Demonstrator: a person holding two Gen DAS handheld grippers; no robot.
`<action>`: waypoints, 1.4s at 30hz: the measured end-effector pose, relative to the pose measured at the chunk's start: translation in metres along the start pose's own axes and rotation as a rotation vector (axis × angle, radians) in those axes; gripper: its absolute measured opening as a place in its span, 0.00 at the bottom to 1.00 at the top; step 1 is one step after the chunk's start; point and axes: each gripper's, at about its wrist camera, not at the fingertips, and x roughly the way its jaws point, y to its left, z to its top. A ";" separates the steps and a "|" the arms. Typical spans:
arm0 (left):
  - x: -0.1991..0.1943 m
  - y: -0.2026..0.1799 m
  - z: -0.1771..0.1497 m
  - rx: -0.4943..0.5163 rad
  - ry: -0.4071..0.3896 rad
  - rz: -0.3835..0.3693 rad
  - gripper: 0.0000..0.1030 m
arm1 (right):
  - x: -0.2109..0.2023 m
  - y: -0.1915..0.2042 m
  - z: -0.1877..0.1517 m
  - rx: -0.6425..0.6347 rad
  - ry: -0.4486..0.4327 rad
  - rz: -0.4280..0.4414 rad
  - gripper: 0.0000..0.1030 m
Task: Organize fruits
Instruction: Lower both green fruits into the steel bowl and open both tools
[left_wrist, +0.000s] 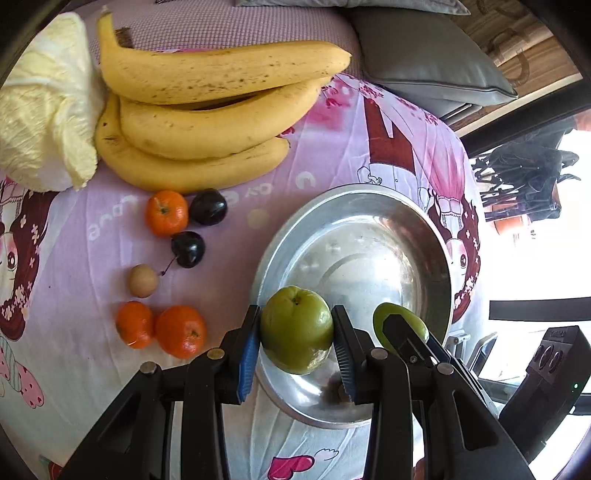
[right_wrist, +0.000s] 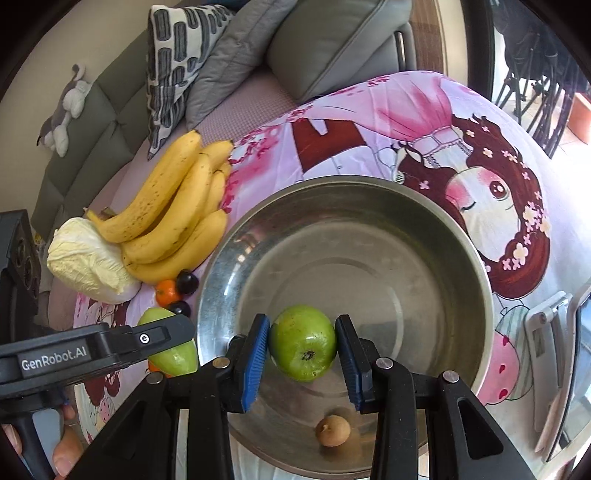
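A: What is seen nearest in each view?

B: In the left wrist view, a green fruit (left_wrist: 296, 329) is clamped between the fingers of the left gripper (left_wrist: 296, 345), over the near rim of a steel bowl (left_wrist: 439, 258). In the right wrist view, a second green fruit (right_wrist: 303, 341) is clamped by the right gripper (right_wrist: 302, 356) above the bowl's (right_wrist: 476, 266) inside. Each gripper is also seen from the other's camera, with its fruit held.

A: Is anything lying in the bowl?

B: A small brown round fruit (right_wrist: 332, 431) is seen on the bowl's floor, near the front rim, below the right gripper.

A: And beyond, on the left?

B: On the pink cartoon sheet (left_wrist: 332, 147), left of the bowl, two oranges (left_wrist: 160, 328) are found touching. Just behind them lies another brown fruit (left_wrist: 143, 280), then two dark cherries (left_wrist: 197, 229) and a third orange (left_wrist: 166, 213) set close together.

A: Farther still?

B: A bunch of bananas (left_wrist: 207, 118) is laid behind those, with a pale cabbage (left_wrist: 48, 110) touching it on the left. Grey cushions (right_wrist: 332, 44) are seen at the back.
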 end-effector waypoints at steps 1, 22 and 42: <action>0.003 -0.005 0.002 0.010 0.005 0.009 0.38 | 0.000 -0.005 0.001 0.011 0.000 -0.008 0.38; 0.052 -0.037 0.021 0.051 0.077 0.100 0.38 | 0.008 -0.038 0.010 0.069 -0.004 -0.095 0.39; 0.008 -0.014 -0.002 0.041 0.014 0.128 0.53 | 0.001 -0.020 0.005 0.021 0.017 -0.133 0.59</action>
